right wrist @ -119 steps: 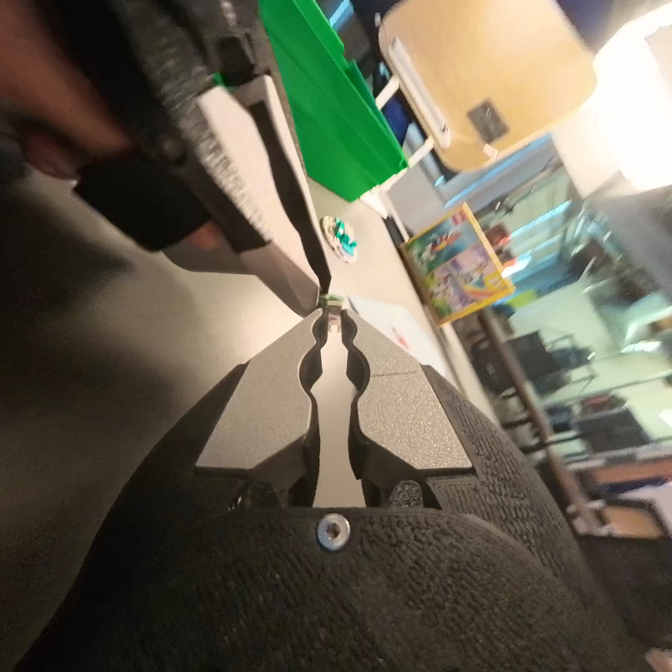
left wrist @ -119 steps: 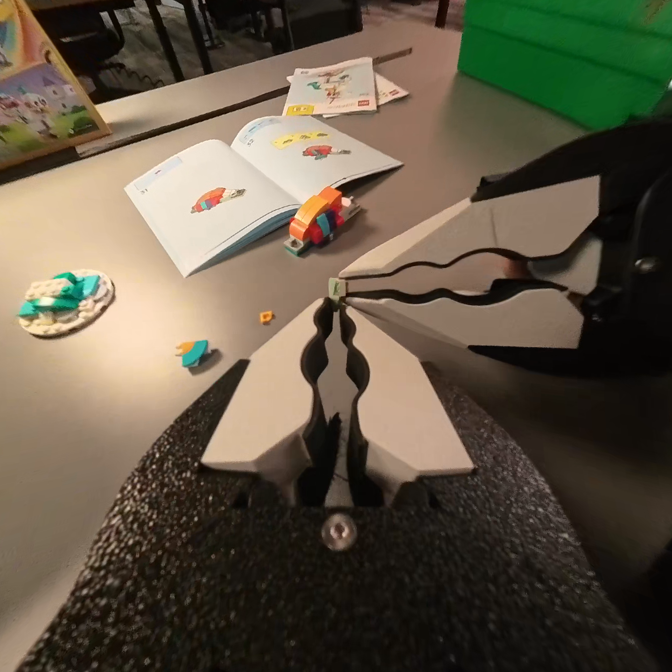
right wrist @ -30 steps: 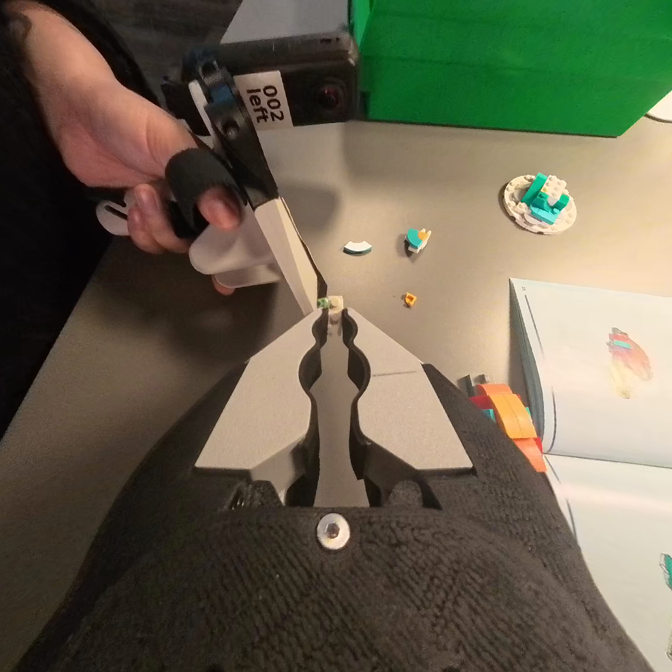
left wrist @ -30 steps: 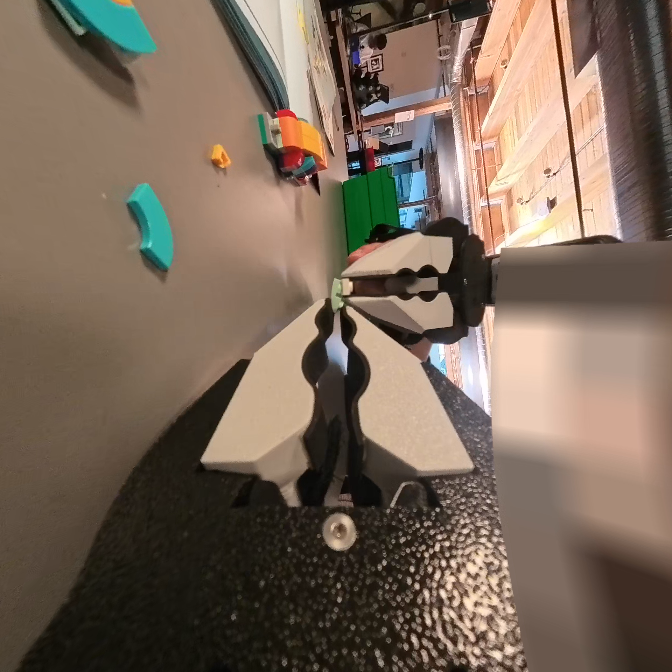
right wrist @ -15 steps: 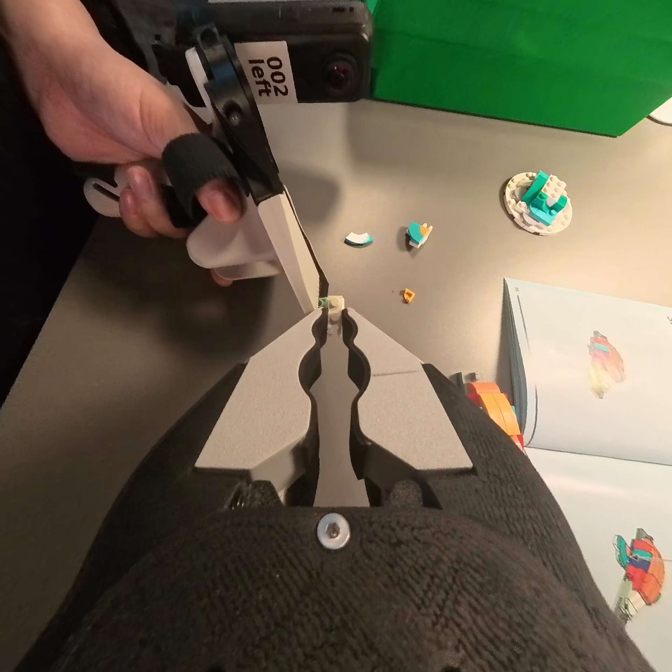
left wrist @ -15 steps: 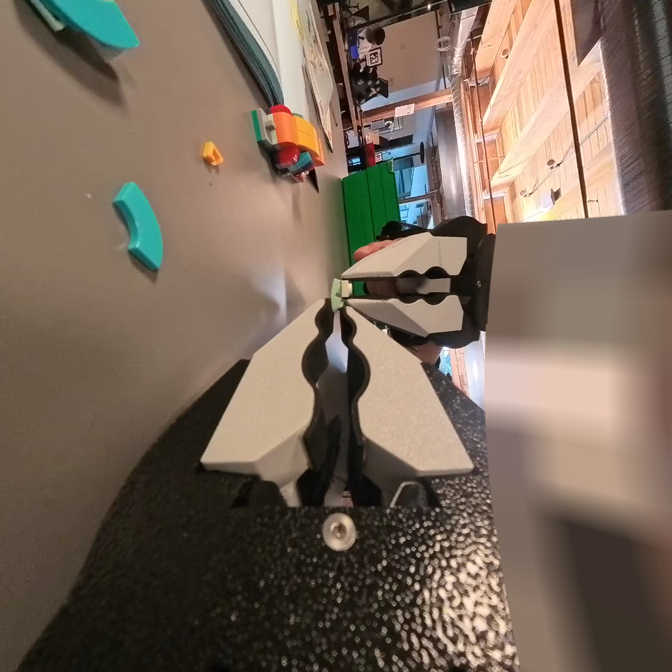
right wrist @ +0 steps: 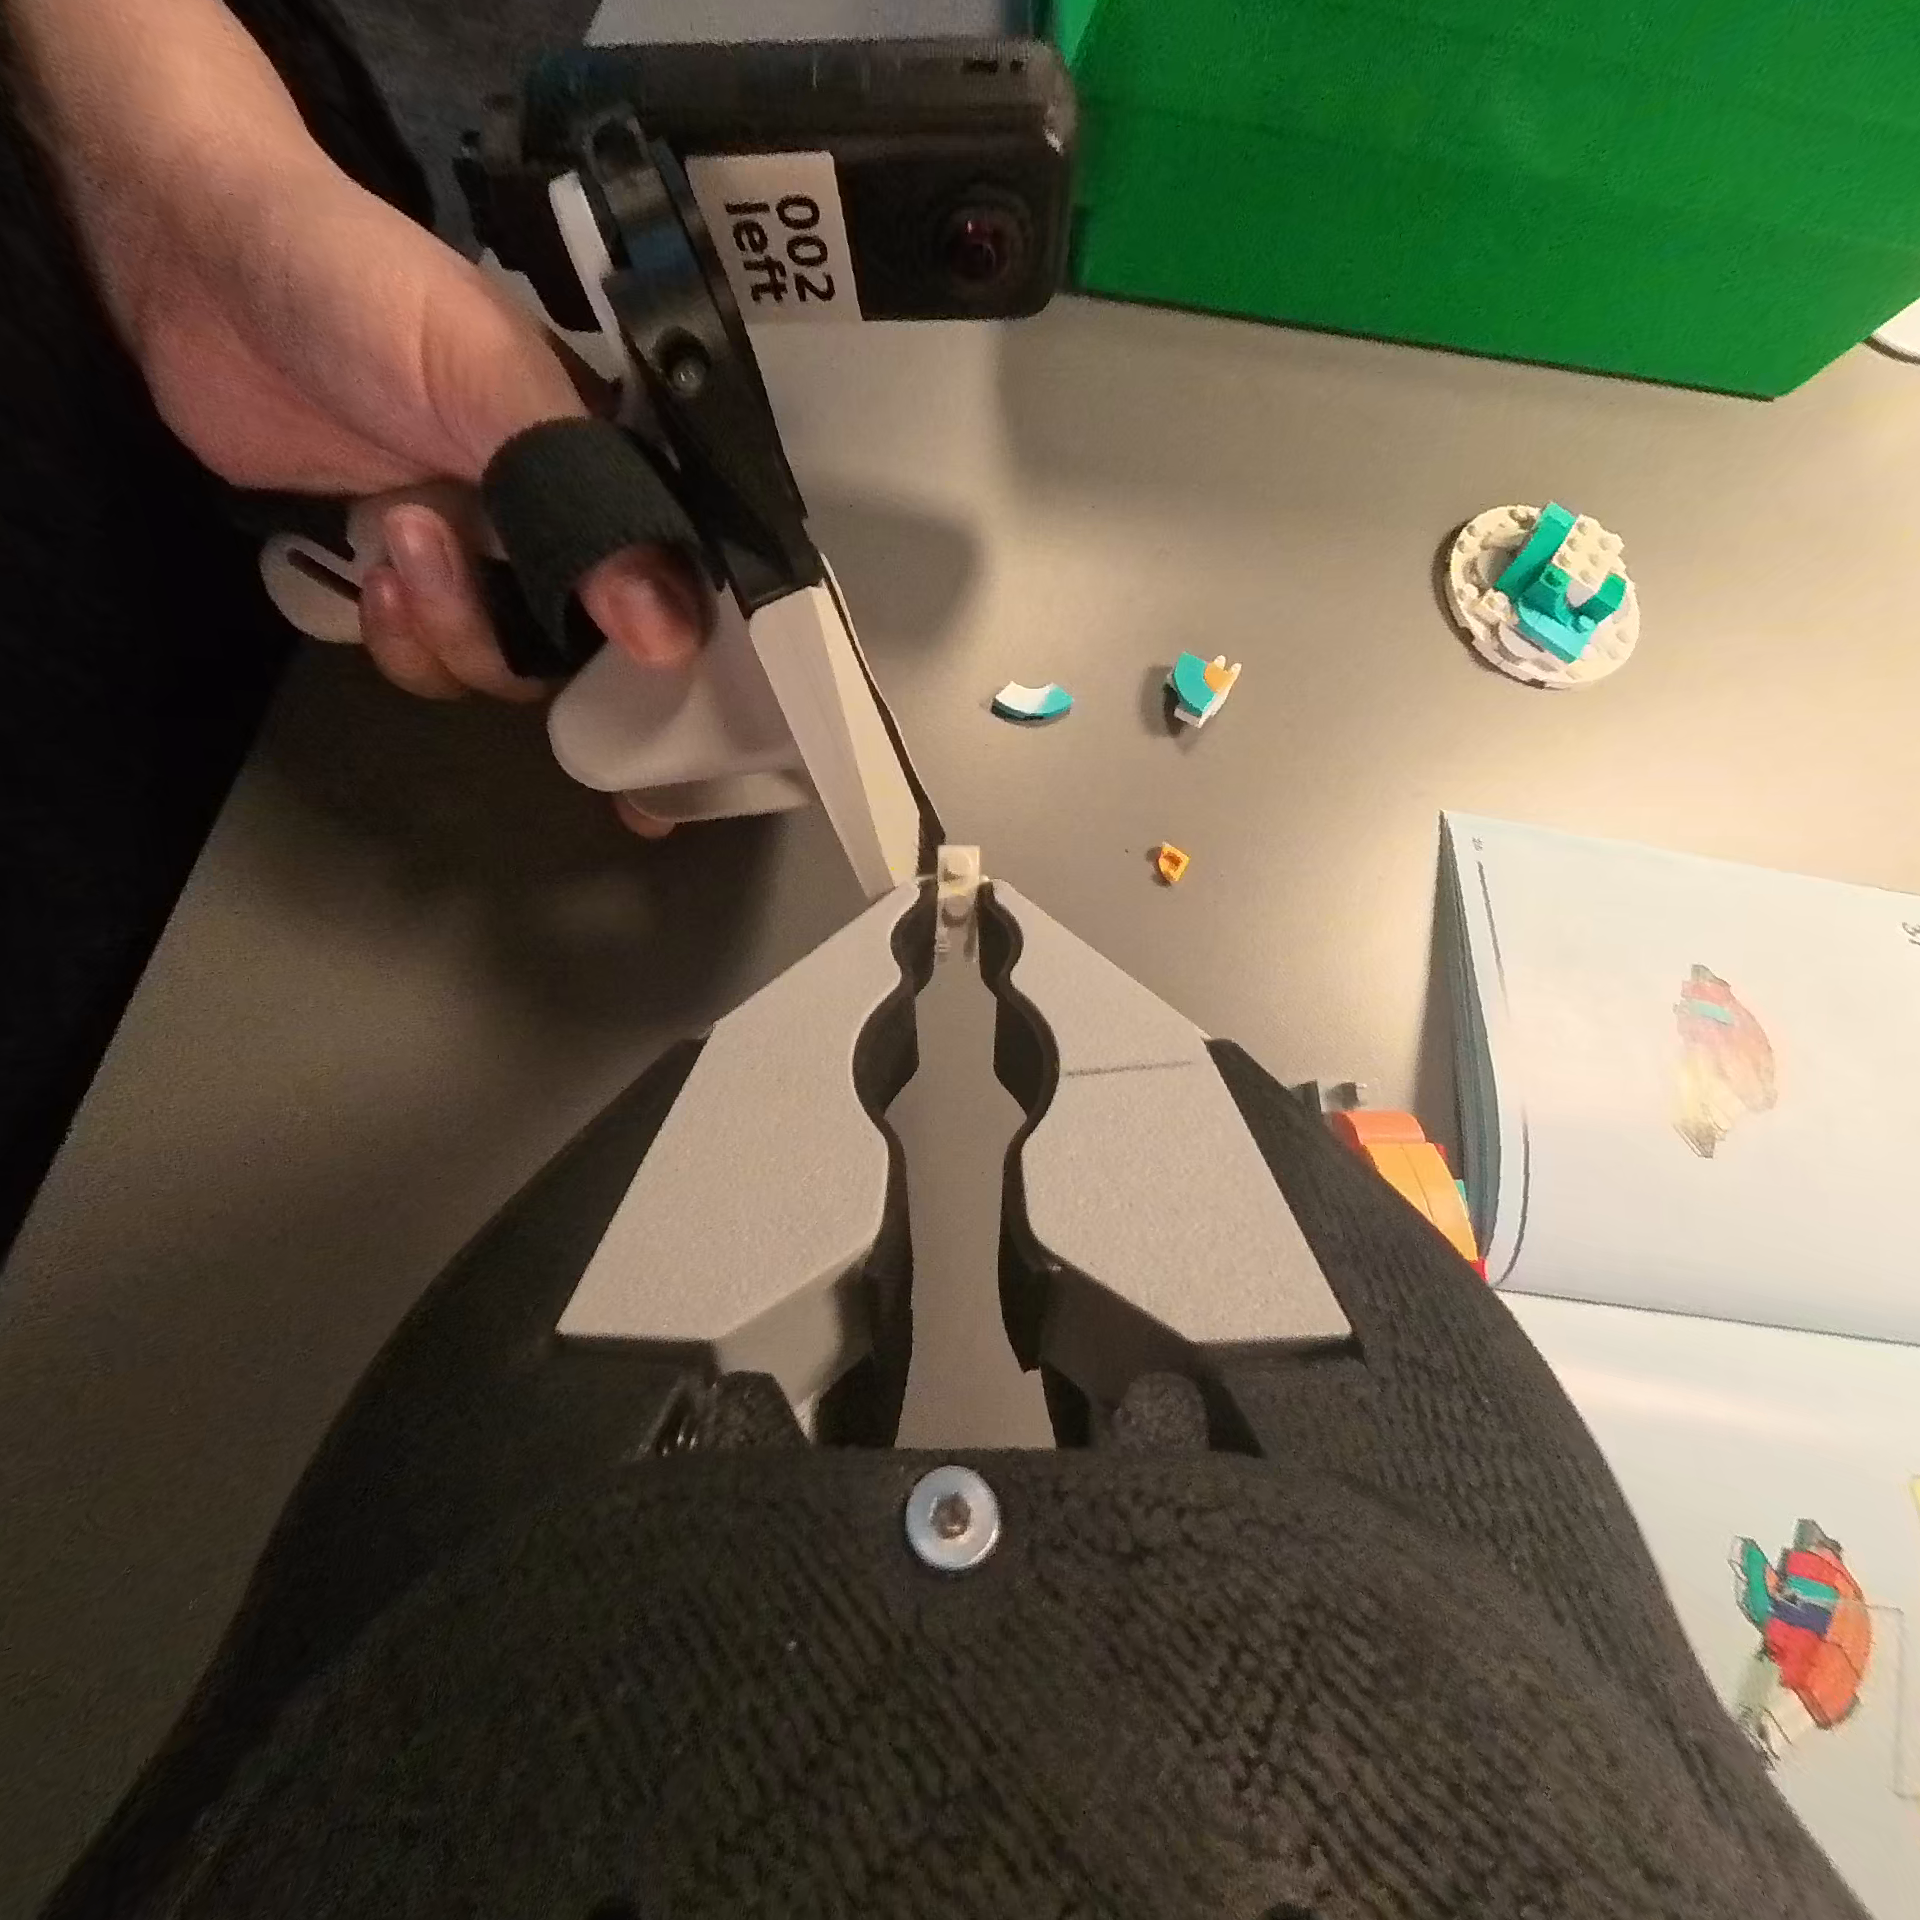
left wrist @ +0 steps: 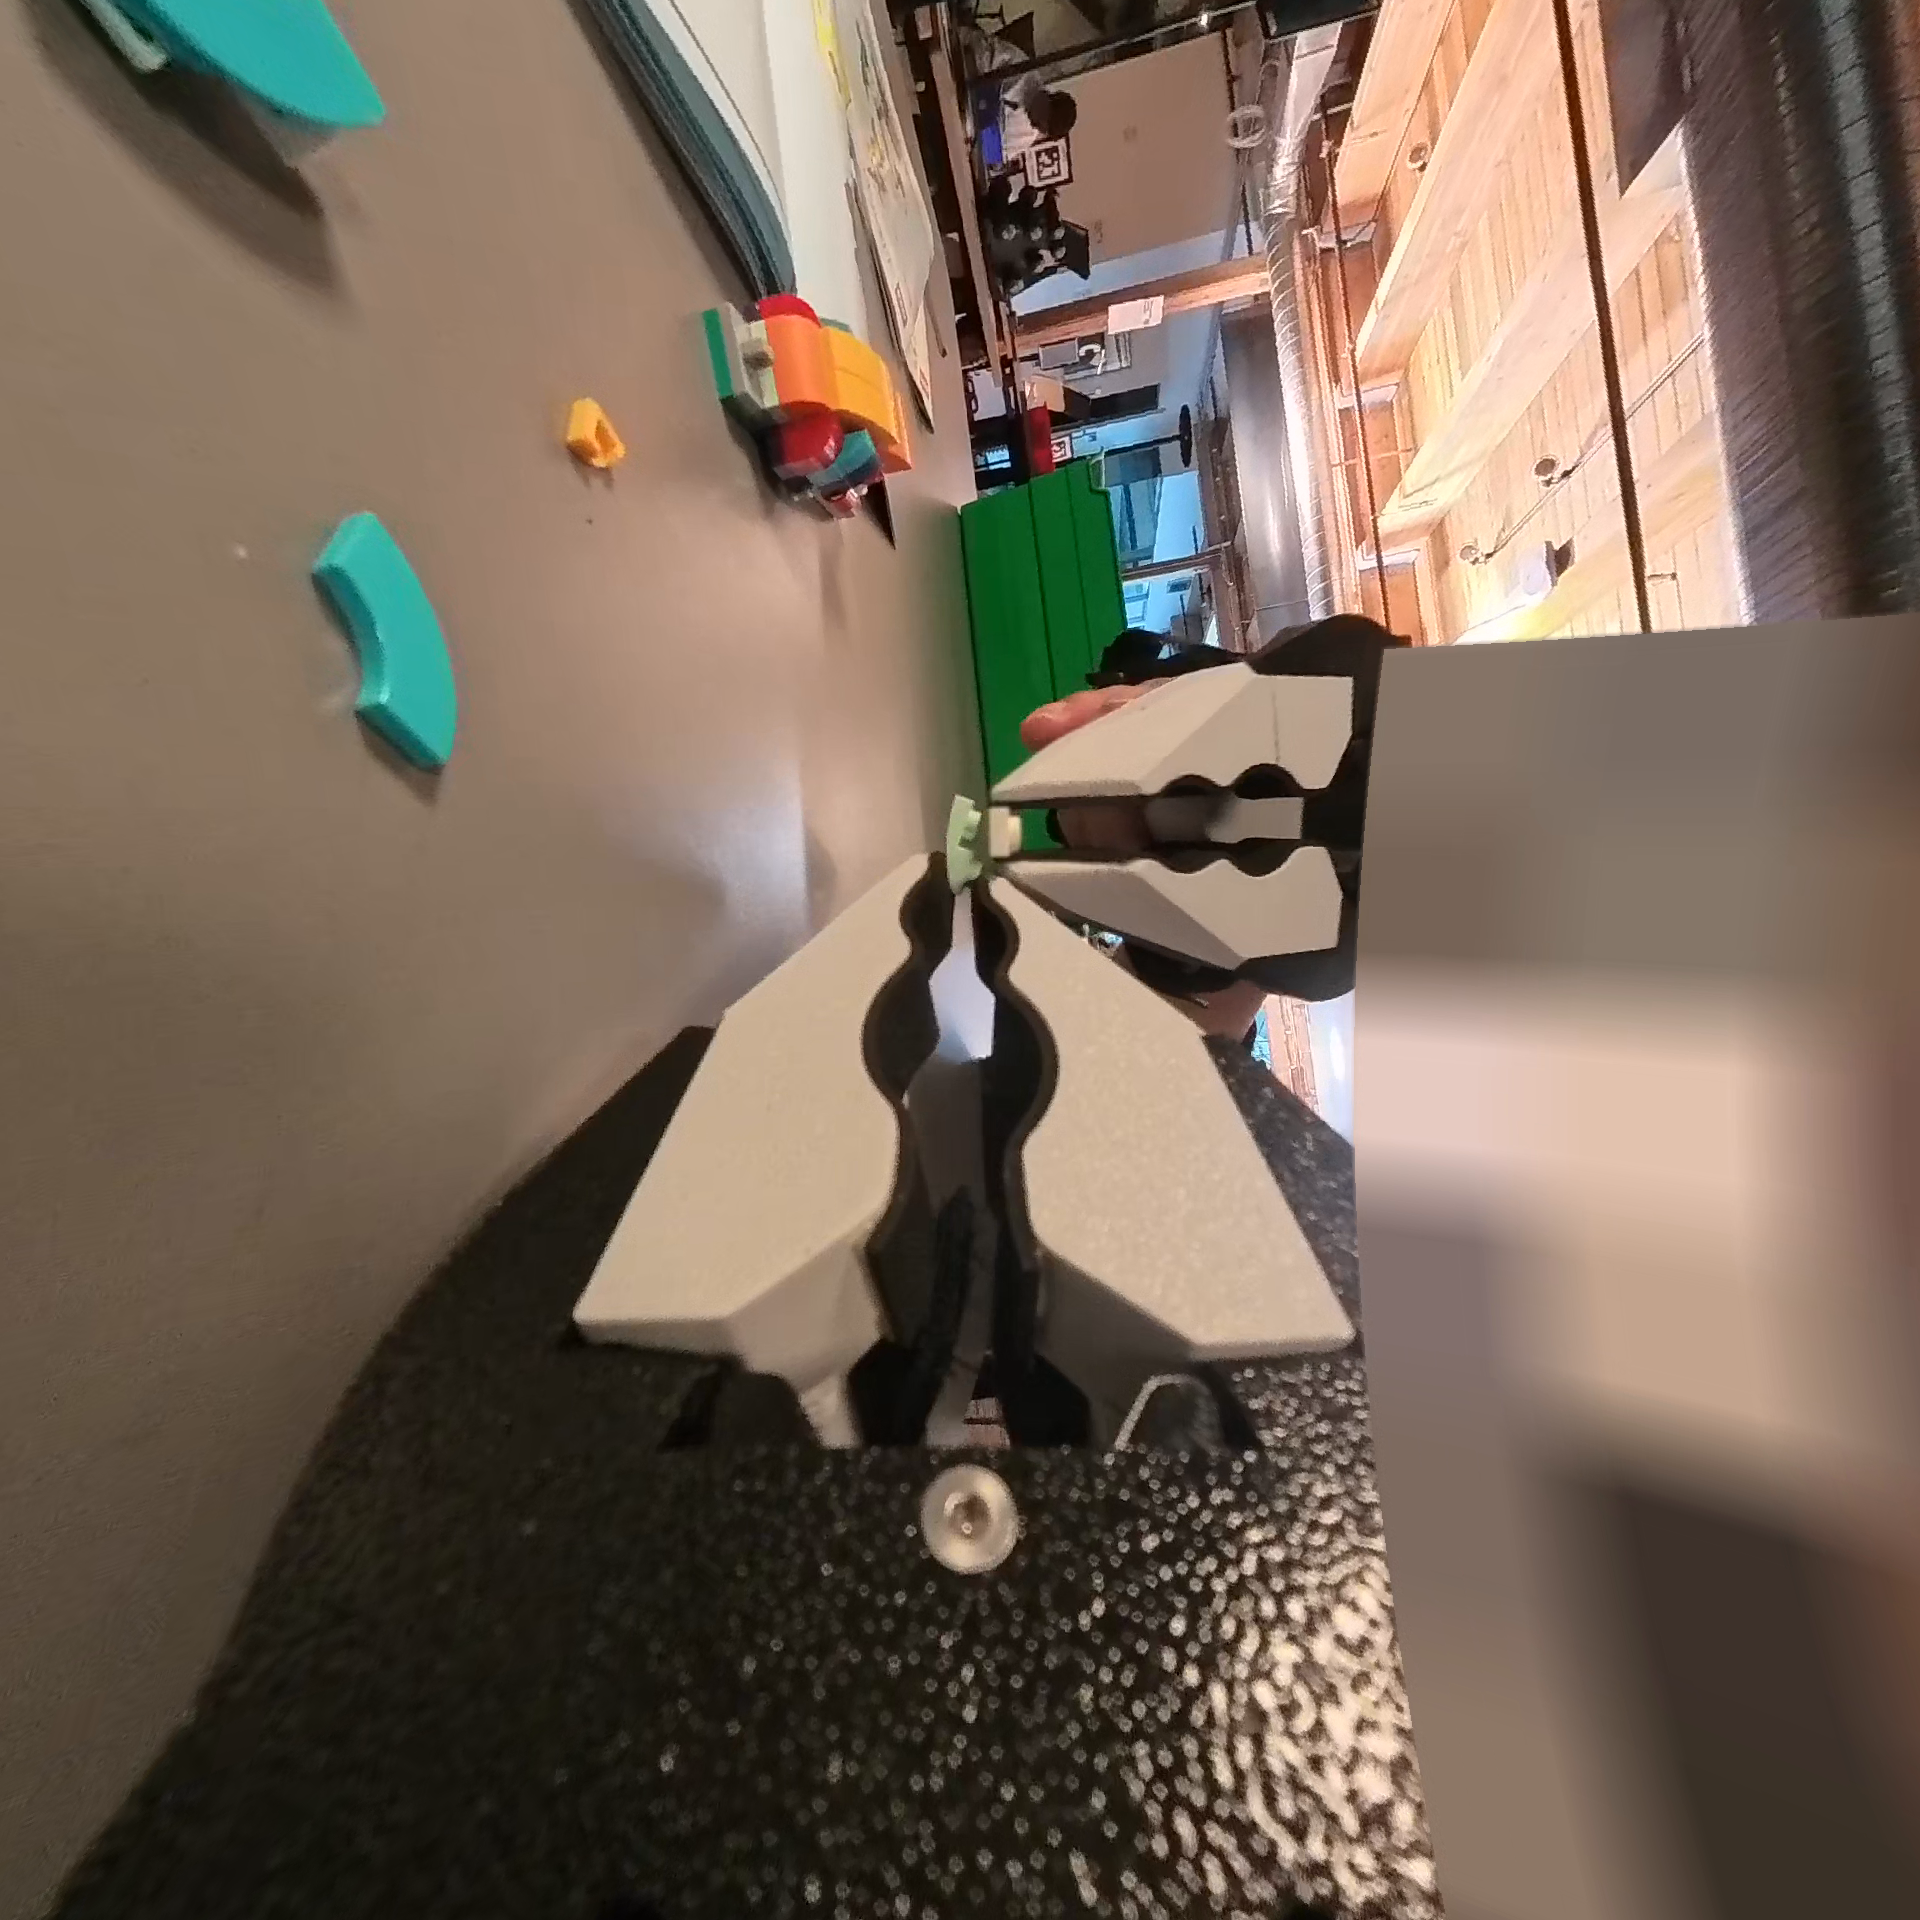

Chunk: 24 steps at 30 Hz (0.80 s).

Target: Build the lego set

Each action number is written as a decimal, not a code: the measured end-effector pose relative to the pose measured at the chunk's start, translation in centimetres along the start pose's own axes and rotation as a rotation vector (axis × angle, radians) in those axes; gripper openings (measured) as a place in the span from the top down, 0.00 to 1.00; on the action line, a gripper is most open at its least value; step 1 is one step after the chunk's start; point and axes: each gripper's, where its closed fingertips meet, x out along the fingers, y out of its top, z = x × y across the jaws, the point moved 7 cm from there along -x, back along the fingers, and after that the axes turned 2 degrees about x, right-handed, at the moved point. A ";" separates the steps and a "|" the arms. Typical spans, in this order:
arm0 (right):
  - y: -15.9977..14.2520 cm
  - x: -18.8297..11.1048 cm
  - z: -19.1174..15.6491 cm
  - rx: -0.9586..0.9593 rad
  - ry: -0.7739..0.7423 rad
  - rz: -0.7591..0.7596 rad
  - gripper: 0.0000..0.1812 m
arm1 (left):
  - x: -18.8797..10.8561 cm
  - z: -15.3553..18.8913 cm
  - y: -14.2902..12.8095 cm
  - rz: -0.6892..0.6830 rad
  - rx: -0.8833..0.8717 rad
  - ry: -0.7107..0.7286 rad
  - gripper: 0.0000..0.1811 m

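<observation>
My left gripper point(left wrist: 961, 891) is shut on a small light green piece point(left wrist: 964, 840). My right gripper point(right wrist: 956, 896) is shut on a small white piece point(right wrist: 958, 871). The two gripper tips meet above the grey table point(right wrist: 1195, 436), and the green piece touches the white piece point(left wrist: 1004, 831). In the right wrist view the left gripper point(right wrist: 902, 868) comes in from the upper left, held by a hand point(right wrist: 312, 343). In the left wrist view the right gripper point(left wrist: 1000, 831) comes in from the right.
On the table lie a teal curved piece point(right wrist: 1029, 701), a small teal and orange assembly point(right wrist: 1200, 686), a tiny orange piece point(right wrist: 1172, 862), a white round plate with teal bricks point(right wrist: 1543, 592), an orange and red model point(right wrist: 1403, 1164), an open instruction booklet point(right wrist: 1683, 1091) and a green box point(right wrist: 1455, 156). My two grippers' fingertips are within a few centimetres of each other.
Since four seconds ago both grippers have turned, so both views of the table are rotated. Over the last second they stay tip to tip with only small shifts.
</observation>
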 end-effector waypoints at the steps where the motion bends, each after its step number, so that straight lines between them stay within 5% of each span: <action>1: 0.1 0.0 0.0 0.004 0.005 0.005 0.97 | 0.0 0.0 0.0 0.000 0.000 -0.001 0.99; 24: 0.0 0.0 0.4 0.050 0.047 0.001 0.96 | -0.1 0.0 0.1 0.002 -0.017 -0.023 0.99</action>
